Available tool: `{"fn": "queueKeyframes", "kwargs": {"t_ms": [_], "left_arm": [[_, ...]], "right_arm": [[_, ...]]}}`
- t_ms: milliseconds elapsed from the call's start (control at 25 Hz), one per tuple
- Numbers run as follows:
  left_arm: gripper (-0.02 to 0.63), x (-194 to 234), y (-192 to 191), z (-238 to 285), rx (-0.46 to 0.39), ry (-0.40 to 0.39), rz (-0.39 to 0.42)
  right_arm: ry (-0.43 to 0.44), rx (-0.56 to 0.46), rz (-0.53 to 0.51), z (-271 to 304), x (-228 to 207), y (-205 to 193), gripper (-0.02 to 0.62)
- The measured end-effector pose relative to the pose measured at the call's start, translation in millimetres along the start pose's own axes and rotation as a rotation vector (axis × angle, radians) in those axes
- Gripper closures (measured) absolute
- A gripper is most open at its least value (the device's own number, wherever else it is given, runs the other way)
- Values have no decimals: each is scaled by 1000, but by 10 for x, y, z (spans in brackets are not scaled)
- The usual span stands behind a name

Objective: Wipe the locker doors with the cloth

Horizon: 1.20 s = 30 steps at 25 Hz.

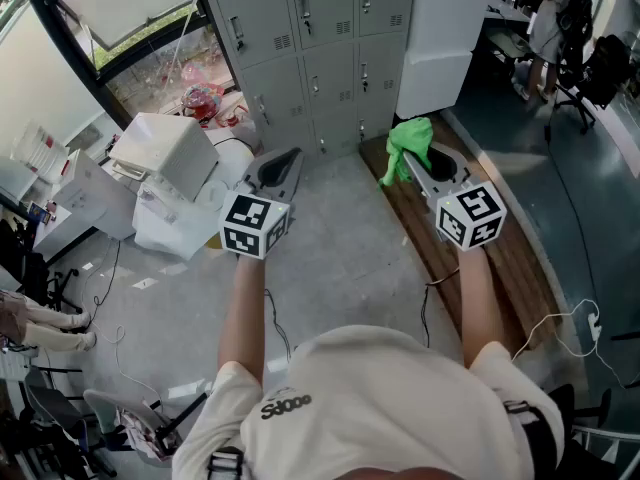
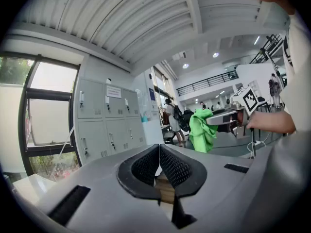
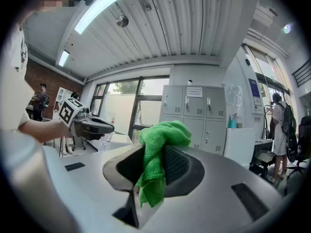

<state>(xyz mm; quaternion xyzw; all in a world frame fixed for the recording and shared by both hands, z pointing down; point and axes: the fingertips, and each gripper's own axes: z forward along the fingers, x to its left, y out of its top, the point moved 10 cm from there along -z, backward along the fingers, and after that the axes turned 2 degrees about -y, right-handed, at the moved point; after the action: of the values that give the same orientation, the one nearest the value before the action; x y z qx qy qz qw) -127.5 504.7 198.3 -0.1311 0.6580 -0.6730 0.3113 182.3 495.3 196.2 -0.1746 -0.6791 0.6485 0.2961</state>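
Note:
The grey lockers [image 1: 305, 48] stand ahead of me; they also show in the left gripper view as lockers [image 2: 104, 123] and in the right gripper view as lockers [image 3: 194, 115]. My right gripper [image 1: 405, 158] is shut on a green cloth [image 1: 408, 143], which bunches up between its jaws as the cloth [image 3: 155, 154] and hangs below them. My left gripper [image 1: 283, 163] is held beside it at the same height, shut with nothing between its fingers. From the left gripper [image 2: 158, 166] I see the cloth [image 2: 201, 130] off to the right. Both grippers are well short of the locker doors.
White boxes and foam pieces [image 1: 170, 183] are piled on the floor at the left near a window. A white cabinet [image 1: 440, 38] stands right of the lockers. A wooden board [image 1: 500, 258] lies on the floor at the right. People stand far back right [image 1: 550, 18].

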Motion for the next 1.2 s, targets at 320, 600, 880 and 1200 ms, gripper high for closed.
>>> {"fn": "queueKeyframes", "kwargs": {"t_ms": [320, 600, 880, 1200], "left_arm": [[586, -95, -7, 77, 9, -14, 2], [587, -264, -94, 198, 26, -40, -13], [586, -430, -157, 395, 46, -25, -40], [587, -748, -188, 757, 70, 1, -68]], "right_arm": [[-7, -21, 15, -83, -66, -35, 509], [-23, -22, 28, -203, -195, -182, 509], [-22, -46, 35, -305, -448, -316, 508], [39, -20, 24, -369, -750, -520, 509]]}}
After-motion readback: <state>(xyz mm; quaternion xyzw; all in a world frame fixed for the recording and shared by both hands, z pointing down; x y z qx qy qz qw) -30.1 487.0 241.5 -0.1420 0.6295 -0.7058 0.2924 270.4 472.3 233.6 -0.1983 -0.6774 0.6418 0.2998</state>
